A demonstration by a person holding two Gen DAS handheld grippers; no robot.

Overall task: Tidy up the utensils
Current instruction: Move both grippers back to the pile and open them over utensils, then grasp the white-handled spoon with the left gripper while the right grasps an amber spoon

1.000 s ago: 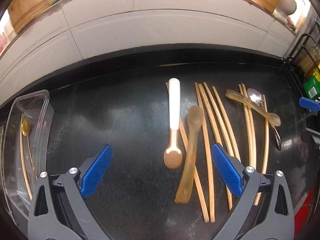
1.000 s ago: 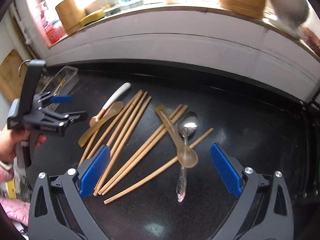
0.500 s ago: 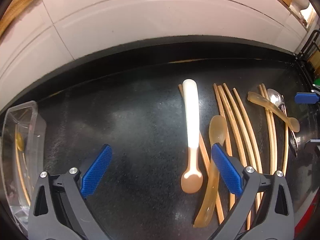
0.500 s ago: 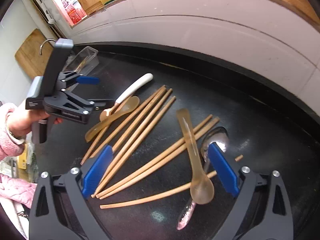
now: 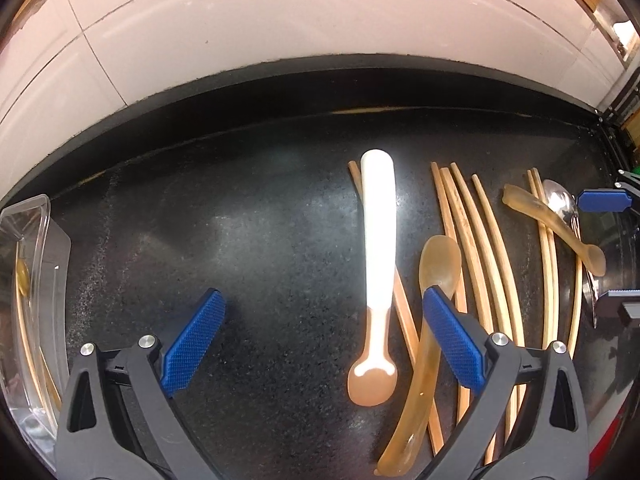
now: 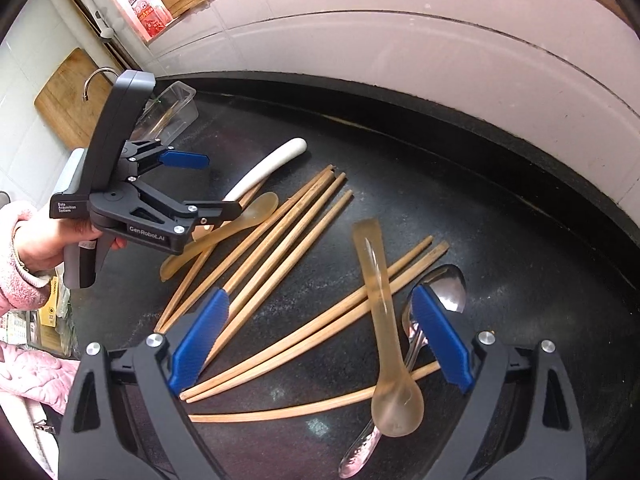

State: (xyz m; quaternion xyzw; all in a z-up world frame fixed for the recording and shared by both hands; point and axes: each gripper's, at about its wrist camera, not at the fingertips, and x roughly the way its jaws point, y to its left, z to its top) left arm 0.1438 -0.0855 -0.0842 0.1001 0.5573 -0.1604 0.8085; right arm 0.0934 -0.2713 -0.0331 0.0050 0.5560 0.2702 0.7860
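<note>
Left wrist view, nearest first: left gripper (image 5: 320, 344) jaws wide apart, nothing between the pads, hanging over the white-handled spoon (image 5: 378, 264), probably lined up to straddle it. Just right, an amber spoon (image 5: 436, 280) crossing a chopstick; beyond, loose chopsticks (image 5: 476, 248) fanned over the black counter (image 5: 240, 240). Far left, a clear tray (image 5: 48, 264) holding a few pieces already, likely the sorting spot.

Right wrist view: right gripper (image 6: 320, 340) jaws spread, just been closing slightly, clamped on nothing, poised above a second amber spoon (image 6: 384, 320) lying over a steel spoon (image 6: 444, 292) and crossed chopsticks. Farther off, a hand (image 6: 48, 240) holding the left gripper
</note>
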